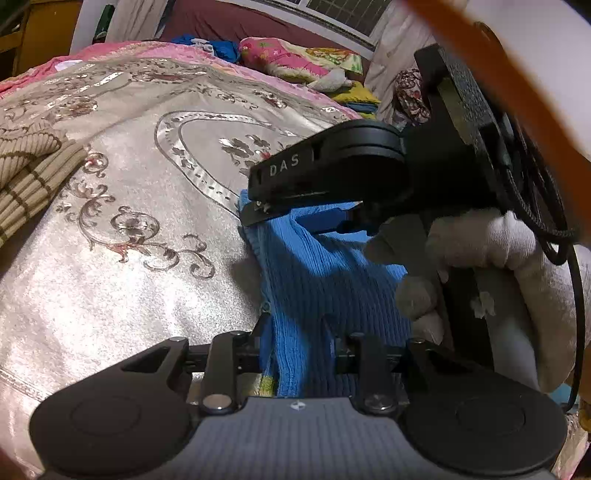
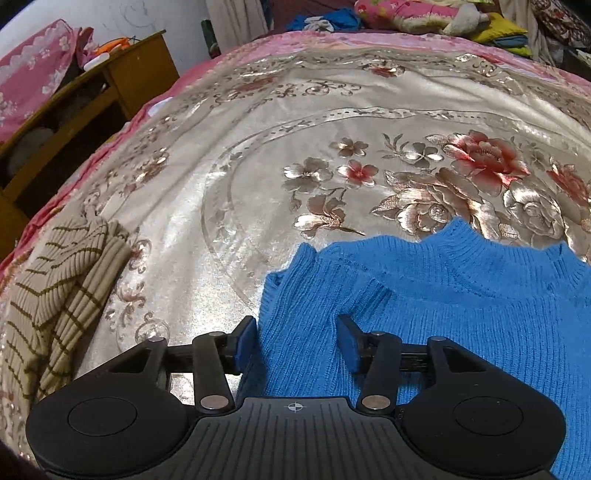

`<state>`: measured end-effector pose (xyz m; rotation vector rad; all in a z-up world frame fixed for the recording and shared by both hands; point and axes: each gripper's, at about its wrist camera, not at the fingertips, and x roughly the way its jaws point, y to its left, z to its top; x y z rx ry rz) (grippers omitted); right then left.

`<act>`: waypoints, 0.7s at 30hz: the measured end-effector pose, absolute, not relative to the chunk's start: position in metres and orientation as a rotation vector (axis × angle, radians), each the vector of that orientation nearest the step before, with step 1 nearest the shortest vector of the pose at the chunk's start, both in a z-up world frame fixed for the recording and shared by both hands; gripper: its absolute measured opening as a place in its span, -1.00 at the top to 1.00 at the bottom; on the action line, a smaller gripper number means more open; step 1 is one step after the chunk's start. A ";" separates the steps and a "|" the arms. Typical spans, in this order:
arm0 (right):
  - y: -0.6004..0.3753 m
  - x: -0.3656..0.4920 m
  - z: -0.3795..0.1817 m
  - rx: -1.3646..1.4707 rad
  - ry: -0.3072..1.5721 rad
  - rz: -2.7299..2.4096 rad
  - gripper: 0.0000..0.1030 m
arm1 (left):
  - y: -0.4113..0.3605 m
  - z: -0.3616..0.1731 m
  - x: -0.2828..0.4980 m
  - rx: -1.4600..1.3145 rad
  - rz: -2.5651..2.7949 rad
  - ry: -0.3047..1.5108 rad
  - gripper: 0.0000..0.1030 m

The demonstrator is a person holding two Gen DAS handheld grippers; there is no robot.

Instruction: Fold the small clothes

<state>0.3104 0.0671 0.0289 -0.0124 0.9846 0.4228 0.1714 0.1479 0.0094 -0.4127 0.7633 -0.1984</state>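
Observation:
A small blue knit sweater (image 2: pixel 461 306) lies on the floral bedspread (image 2: pixel 258 177), collar pointing away. My right gripper (image 2: pixel 297 332) is open, its blue-padded fingers set either side of the sweater's left edge near the shoulder. In the left wrist view my left gripper (image 1: pixel 297 332) is open with a fold of the blue sweater (image 1: pixel 325 280) between its fingers. The right gripper's body (image 1: pixel 332 170), held by a white-gloved hand (image 1: pixel 476 236), sits just ahead over the same sweater.
A beige striped knit garment (image 2: pixel 55 288) lies folded at the bed's left side, also in the left wrist view (image 1: pixel 29 166). A wooden nightstand (image 2: pixel 110 85) stands beyond the left edge. Pillows and loose clothes (image 2: pixel 424 14) pile at the far end.

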 end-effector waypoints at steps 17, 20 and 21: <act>0.081 0.309 0.033 -0.089 0.990 0.420 -0.06 | 0.148 0.000 0.174 -0.469 -0.226 0.797 0.27; 0.086 0.309 0.030 -0.128 0.990 0.417 -0.08 | 0.147 0.000 0.175 -0.466 -0.227 0.798 0.27; 0.087 0.309 0.028 -0.138 0.991 0.411 -0.11 | 0.147 0.000 0.175 -0.468 -0.227 0.798 0.27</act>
